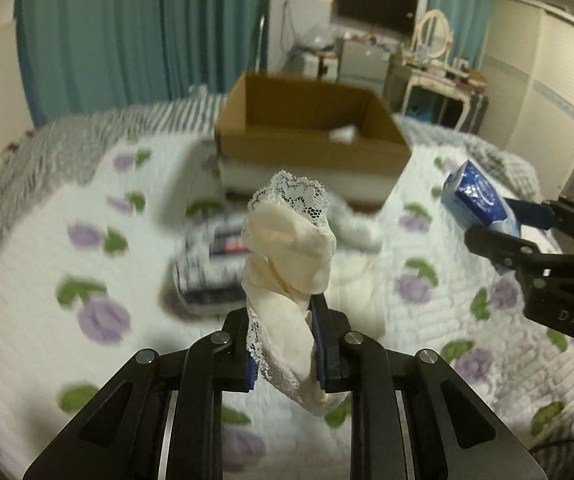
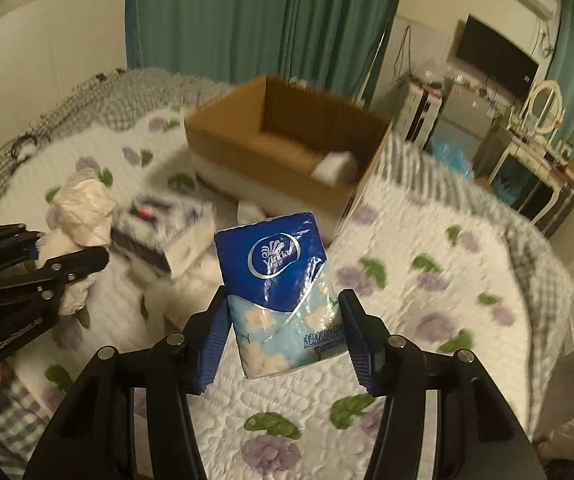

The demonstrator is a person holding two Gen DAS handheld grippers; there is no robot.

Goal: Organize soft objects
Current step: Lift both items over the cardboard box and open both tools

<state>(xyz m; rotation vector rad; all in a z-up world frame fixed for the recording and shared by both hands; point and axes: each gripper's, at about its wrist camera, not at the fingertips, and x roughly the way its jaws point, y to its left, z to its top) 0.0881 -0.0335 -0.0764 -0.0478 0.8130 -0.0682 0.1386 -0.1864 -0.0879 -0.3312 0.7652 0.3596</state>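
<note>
My left gripper (image 1: pixel 285 320) is shut on a cream lace-trimmed cloth (image 1: pixel 291 248) and holds it above the bed; the cloth also shows in the right wrist view (image 2: pixel 83 208). My right gripper (image 2: pixel 283 320) is shut on a blue tissue pack (image 2: pixel 279 292), which also shows in the left wrist view (image 1: pixel 477 196). An open cardboard box (image 1: pixel 311 140) stands on the bed ahead, also in the right wrist view (image 2: pixel 287 136), with one white soft item (image 2: pixel 335 166) inside it.
The bed has a white quilt with purple flowers (image 2: pixel 427 280). A black-and-white box (image 1: pixel 211 264) and white cloths (image 1: pixel 355 232) lie in front of the cardboard box. Teal curtains, a TV, a dressing table and a wardrobe stand beyond the bed.
</note>
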